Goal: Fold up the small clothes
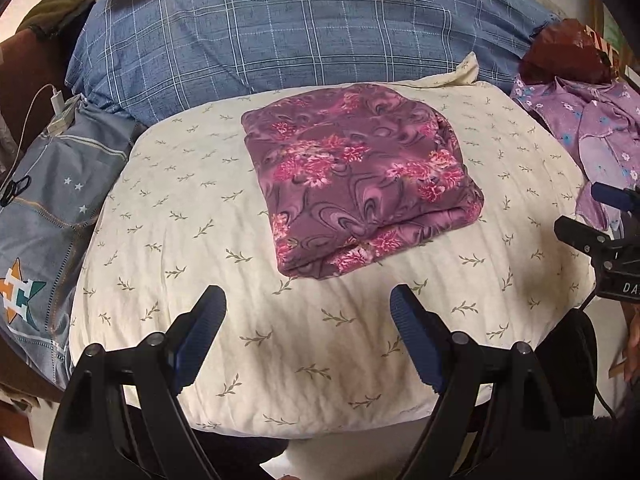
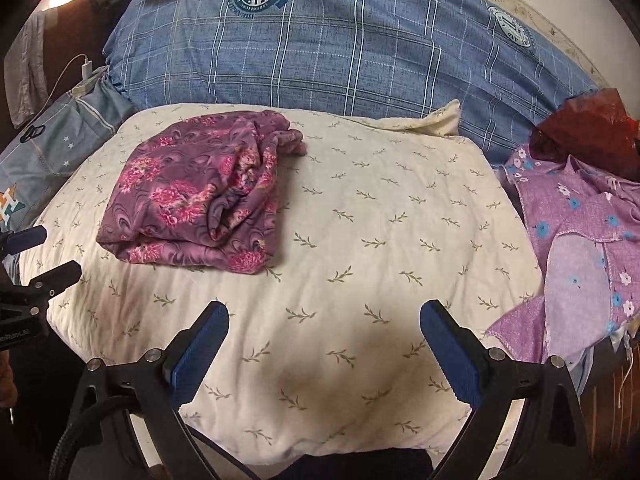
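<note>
A folded maroon garment with pink flowers [image 1: 356, 176] lies on a cream pillow with leaf print [image 1: 200, 240]; it also shows in the right wrist view [image 2: 196, 196], on the pillow [image 2: 380, 240] at its left. My left gripper [image 1: 308, 304] is open and empty, just short of the garment's near edge. My right gripper [image 2: 324, 316] is open and empty over bare pillow, to the right of the garment. Each gripper shows at the edge of the other's view: the right gripper [image 1: 608, 216] and the left gripper [image 2: 40, 252].
An unfolded lilac garment with blue flowers [image 2: 580, 248] lies at the right, also in the left wrist view [image 1: 592, 132], with a dark red bag [image 2: 588, 128] behind it. A blue plaid quilt [image 1: 300, 36] is behind the pillow. A grey-blue cloth [image 1: 48, 208] with a charger [image 1: 60, 108] lies left.
</note>
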{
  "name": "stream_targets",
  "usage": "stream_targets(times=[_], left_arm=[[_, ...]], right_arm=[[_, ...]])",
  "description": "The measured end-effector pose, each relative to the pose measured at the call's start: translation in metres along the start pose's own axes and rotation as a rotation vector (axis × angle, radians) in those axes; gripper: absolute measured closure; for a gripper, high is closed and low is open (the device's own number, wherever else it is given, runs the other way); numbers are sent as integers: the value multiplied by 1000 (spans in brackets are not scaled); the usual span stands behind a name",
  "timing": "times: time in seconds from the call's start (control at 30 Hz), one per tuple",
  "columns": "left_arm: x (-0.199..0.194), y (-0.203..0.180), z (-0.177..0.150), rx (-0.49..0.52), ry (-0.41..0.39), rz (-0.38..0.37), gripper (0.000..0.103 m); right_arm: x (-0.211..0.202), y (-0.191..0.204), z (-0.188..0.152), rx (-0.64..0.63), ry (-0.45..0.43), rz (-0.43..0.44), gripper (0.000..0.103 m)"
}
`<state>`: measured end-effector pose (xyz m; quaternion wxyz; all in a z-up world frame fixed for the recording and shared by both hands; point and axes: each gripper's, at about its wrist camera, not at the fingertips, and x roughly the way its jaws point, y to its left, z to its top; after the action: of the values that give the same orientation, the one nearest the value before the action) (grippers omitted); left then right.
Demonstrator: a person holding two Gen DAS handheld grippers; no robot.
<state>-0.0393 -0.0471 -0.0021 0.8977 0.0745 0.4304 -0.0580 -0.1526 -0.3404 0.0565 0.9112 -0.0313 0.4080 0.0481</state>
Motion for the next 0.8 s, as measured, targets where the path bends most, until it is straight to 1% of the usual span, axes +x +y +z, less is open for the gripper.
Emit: stream_targets(times=[0.17,0.53,0.7,0.8], left_arm=[[1,0,0,1,-2,0,18],[5,-5,1,27,13,-30,18],[-4,-7,4,38,-38,-41,18],[-5,-9,7,52,-37,-51,18]], right_arm=[[3,0,1,-12,7,0,5],[9,2,3,-31,18,-5,5],[13,2,4,-33,26,0,5],[15,3,5,-43,32,-4,5]])
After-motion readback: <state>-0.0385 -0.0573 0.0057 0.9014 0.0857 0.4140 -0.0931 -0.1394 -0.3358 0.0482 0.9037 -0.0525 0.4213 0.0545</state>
